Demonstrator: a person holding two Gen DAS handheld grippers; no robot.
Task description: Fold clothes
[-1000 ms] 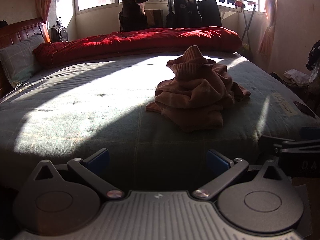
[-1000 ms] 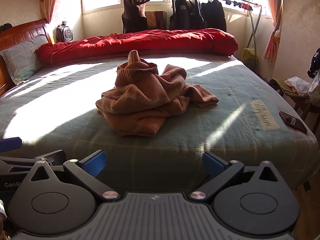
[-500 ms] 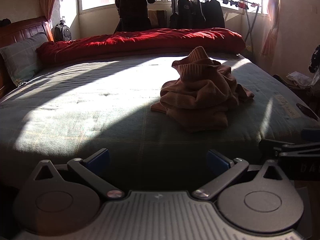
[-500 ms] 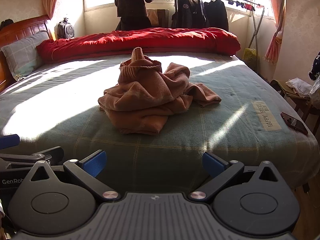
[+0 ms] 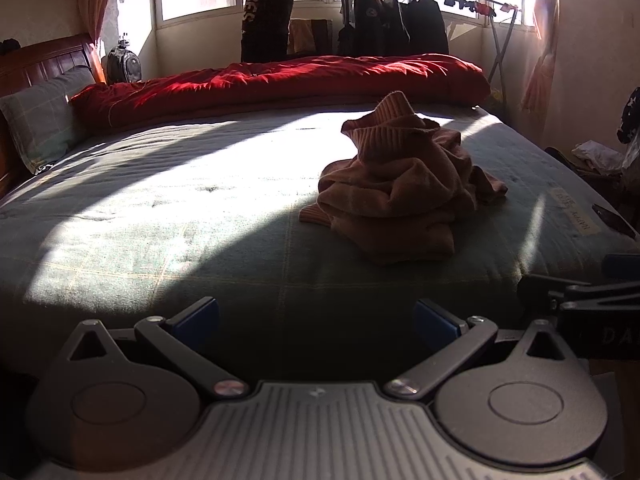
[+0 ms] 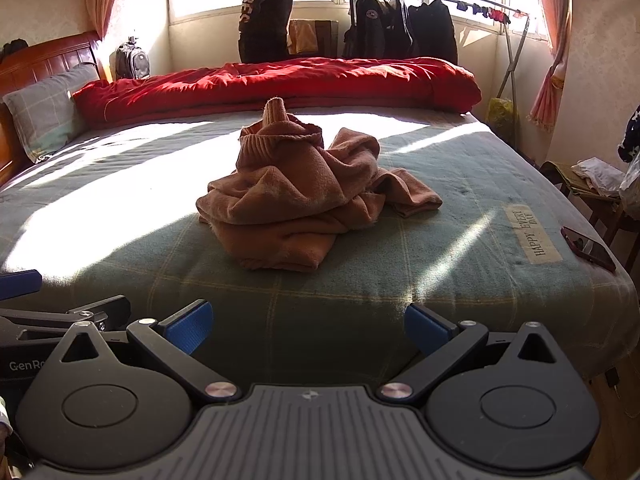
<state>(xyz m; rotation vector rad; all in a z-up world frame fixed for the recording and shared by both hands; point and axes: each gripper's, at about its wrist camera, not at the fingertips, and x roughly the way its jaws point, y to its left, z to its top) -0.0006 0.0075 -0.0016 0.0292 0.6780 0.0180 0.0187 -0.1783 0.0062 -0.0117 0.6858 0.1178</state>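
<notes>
A crumpled brown knitted sweater (image 5: pixel 400 184) (image 6: pixel 296 196) lies in a heap on the green checked bedspread (image 5: pixel 160 216) (image 6: pixel 460 184), its ribbed collar sticking up. My left gripper (image 5: pixel 316 318) hovers open at the near edge of the bed, well short of the heap, which sits ahead and to its right. Open too, my right gripper (image 6: pixel 306 326) is at the same edge with the heap ahead and slightly left. Nothing is between either pair of blue-padded fingers. Each gripper shows at the side of the other's view.
A rolled red quilt (image 6: pixel 280 88) lies along the far side of the bed, a pillow (image 6: pixel 44 108) at the left by the wooden headboard. A phone (image 6: pixel 588 248) rests on the bed's right corner. A person (image 6: pixel 266 12) stands at the window beside a clothes rack (image 6: pixel 400 28).
Both grippers have edged slightly closer to the bed and stayed open. The person at the window has turned and shifted a little. The sweater has not moved.
</notes>
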